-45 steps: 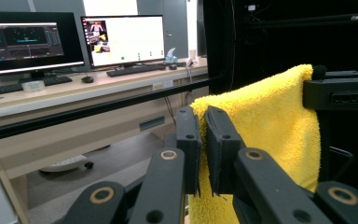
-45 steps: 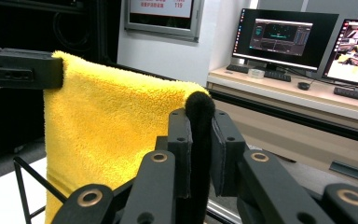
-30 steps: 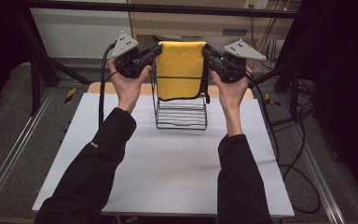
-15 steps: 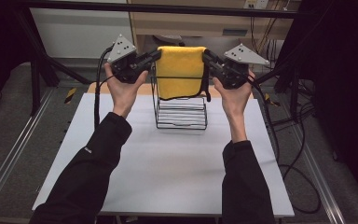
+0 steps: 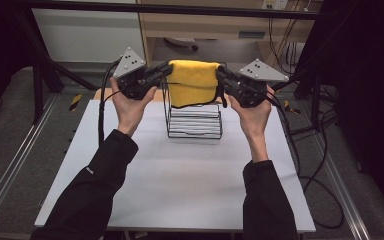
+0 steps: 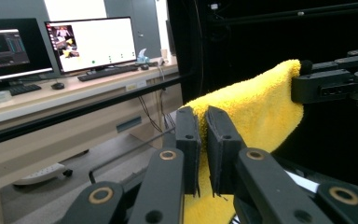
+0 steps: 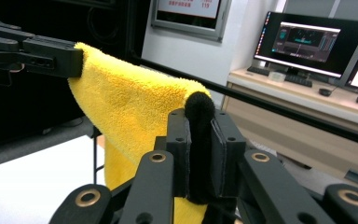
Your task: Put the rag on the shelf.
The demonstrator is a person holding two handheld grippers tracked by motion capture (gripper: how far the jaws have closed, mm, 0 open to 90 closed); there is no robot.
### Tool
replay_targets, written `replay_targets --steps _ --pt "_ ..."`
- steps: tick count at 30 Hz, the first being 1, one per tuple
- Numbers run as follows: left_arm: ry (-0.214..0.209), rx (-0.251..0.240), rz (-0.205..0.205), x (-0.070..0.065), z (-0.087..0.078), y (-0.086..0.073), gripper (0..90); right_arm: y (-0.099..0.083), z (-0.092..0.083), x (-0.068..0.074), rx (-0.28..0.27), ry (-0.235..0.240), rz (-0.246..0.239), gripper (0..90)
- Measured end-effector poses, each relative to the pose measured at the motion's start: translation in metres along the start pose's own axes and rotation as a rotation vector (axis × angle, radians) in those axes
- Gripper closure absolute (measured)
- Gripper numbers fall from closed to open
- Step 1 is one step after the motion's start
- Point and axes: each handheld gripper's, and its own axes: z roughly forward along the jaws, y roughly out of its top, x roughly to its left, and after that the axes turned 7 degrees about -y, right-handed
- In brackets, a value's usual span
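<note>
A yellow cloth (image 5: 193,82) with a black edge is stretched between both grippers above a black wire rack (image 5: 195,120), its lower part hanging down in front of the rack's top. My left gripper (image 5: 166,69) is shut on the cloth's left top corner; in the left gripper view the jaws pinch the yellow cloth (image 6: 242,112). My right gripper (image 5: 221,73) is shut on the right top corner, where the right gripper view shows the cloth's black edge (image 7: 199,140) between the pads and the yellow cloth (image 7: 130,107) running off to the other gripper (image 7: 51,56).
The rack stands at the back middle of a white table (image 5: 180,180). Behind the table runs a black frame bar (image 5: 190,9). A desk with monitors (image 6: 91,44) and keyboards stands beyond. Cables (image 5: 305,150) hang off the table's right side.
Both hands have carried the stretched cloth slightly away from the person and a touch lower, over the rack. Both grips stay the same.
</note>
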Motion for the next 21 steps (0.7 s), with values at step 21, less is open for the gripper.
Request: replay_targets --steps 21 --pt "-0.026 0.125 0.013 -0.021 -0.012 -0.038 81.0 -0.033 -0.015 0.016 0.099 0.056 -0.017 78.5"
